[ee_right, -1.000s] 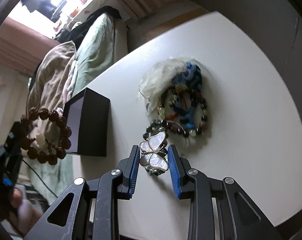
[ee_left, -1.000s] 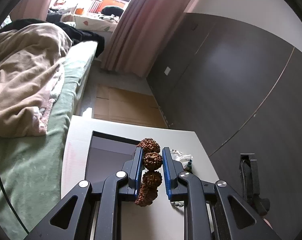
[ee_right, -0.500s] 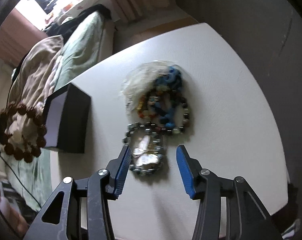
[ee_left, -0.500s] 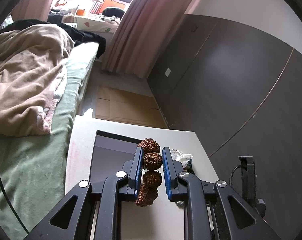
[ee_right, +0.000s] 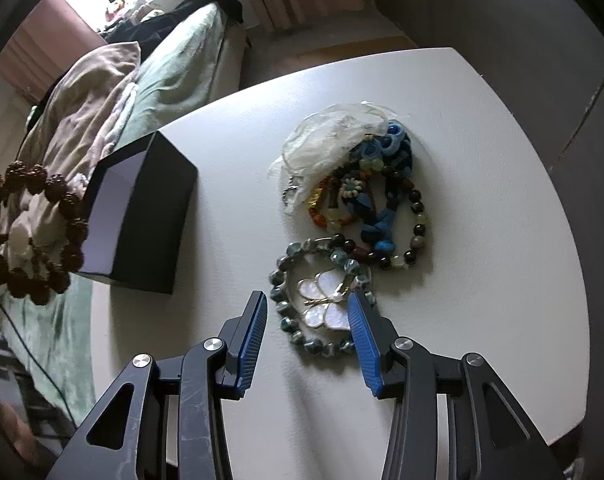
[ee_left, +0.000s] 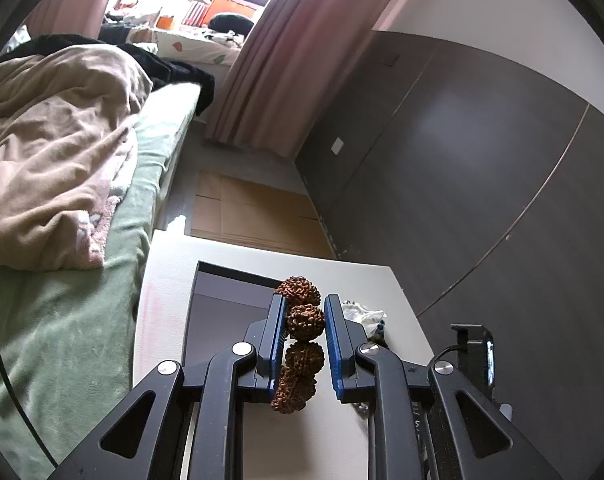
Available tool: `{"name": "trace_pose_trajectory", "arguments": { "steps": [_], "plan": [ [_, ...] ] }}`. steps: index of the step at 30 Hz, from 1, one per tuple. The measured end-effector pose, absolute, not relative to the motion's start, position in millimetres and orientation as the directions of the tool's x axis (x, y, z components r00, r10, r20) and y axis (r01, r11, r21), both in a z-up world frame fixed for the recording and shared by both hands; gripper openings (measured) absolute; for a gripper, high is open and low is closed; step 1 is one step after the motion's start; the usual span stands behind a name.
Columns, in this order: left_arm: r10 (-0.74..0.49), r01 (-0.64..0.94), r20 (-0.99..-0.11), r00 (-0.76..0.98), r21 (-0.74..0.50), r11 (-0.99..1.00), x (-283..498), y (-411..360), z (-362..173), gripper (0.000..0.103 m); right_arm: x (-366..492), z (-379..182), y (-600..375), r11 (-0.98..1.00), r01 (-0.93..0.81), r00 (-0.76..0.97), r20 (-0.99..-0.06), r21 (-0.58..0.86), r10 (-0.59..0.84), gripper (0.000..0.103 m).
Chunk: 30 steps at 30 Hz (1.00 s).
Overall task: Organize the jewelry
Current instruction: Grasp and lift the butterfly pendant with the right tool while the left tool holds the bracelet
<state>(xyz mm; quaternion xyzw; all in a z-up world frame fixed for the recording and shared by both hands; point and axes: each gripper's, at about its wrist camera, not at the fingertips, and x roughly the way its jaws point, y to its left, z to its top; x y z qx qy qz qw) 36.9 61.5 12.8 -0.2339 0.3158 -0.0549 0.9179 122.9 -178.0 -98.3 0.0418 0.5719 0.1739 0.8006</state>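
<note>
white bench [ee_right: 229, 360] by a bed | black box [ee_right: 141, 216] left of centre, open, inside unclear | left hand-held gripper [ee_left: 304, 320] clamps brown seed bracelet [ee_left: 302, 316] | right hand-held gripper [ee_right: 308, 320] parted, just narrowing, butterfly bracelet [ee_right: 322, 304] between, ungripped

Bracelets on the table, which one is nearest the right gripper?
The green-bead bracelet with the white butterfly charm. It lies partly between the right gripper's open fingers; the others sit in the pile beyond.
</note>
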Motion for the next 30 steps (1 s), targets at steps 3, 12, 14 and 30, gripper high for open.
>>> {"name": "trace_pose_trajectory", "arguments": {
  "steps": [3,12,14,30],
  "plan": [
    [-0.249,-0.047,-0.553,0.795,-0.465,0.884,37,61,13,0.02,123,-99,-179,0.938,-0.228,0.289,-0.902,0.261,0.321,0.037],
    [-0.246,-0.051,-0.554,0.795,-0.465,0.884,36,63,14,0.02,122,-97,-178,0.941,-0.231,0.301,-0.901,0.249,0.312,0.028],
    [-0.244,-0.053,-0.553,0.797,-0.465,0.884,35,64,14,0.02,121,-92,-184,0.93,-0.224,0.3,-0.888,0.291,0.349,0.028],
    [-0.206,-0.1,-0.521,0.828,-0.499,0.861,33,93,20,0.02,130,-29,-147,0.802,-0.346,0.331,-0.737,0.486,0.59,0.028]
  ]
}}
